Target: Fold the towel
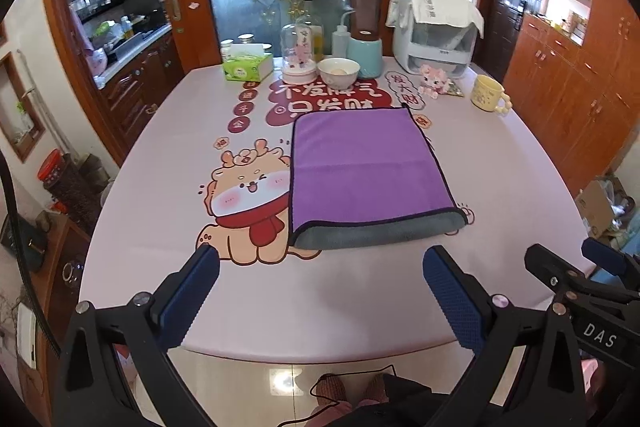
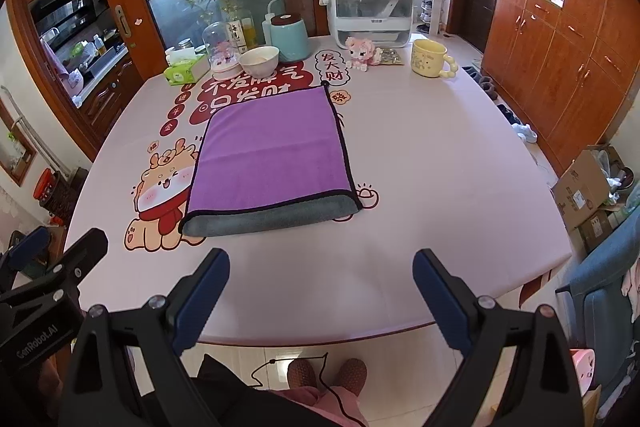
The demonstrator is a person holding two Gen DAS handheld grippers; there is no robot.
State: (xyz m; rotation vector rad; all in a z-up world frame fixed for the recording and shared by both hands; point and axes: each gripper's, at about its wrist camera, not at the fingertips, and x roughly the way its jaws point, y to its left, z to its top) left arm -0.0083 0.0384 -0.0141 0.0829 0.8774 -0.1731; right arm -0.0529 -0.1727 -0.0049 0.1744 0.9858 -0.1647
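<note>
A purple towel (image 1: 366, 163) with a grey underside lies flat on the pink table (image 1: 160, 187), folded over once, its grey fold at the near edge. It also shows in the right wrist view (image 2: 272, 155). My left gripper (image 1: 322, 267) is open and empty, held above the table's near edge, short of the towel. My right gripper (image 2: 322, 267) is open and empty too, at the same near edge. The right gripper also shows at the right of the left wrist view (image 1: 576, 267), and the left gripper at the left of the right wrist view (image 2: 52, 247).
At the table's far side stand a green tissue box (image 1: 248, 67), a glass dome (image 1: 300, 55), a white bowl (image 1: 338, 71), a teal jar (image 1: 365, 53), a white appliance (image 1: 434, 35), a pink toy (image 1: 434, 83) and a yellow mug (image 1: 486, 93). Wooden cabinets (image 2: 560, 67) line the right. Cardboard boxes (image 2: 588, 187) stand on the floor.
</note>
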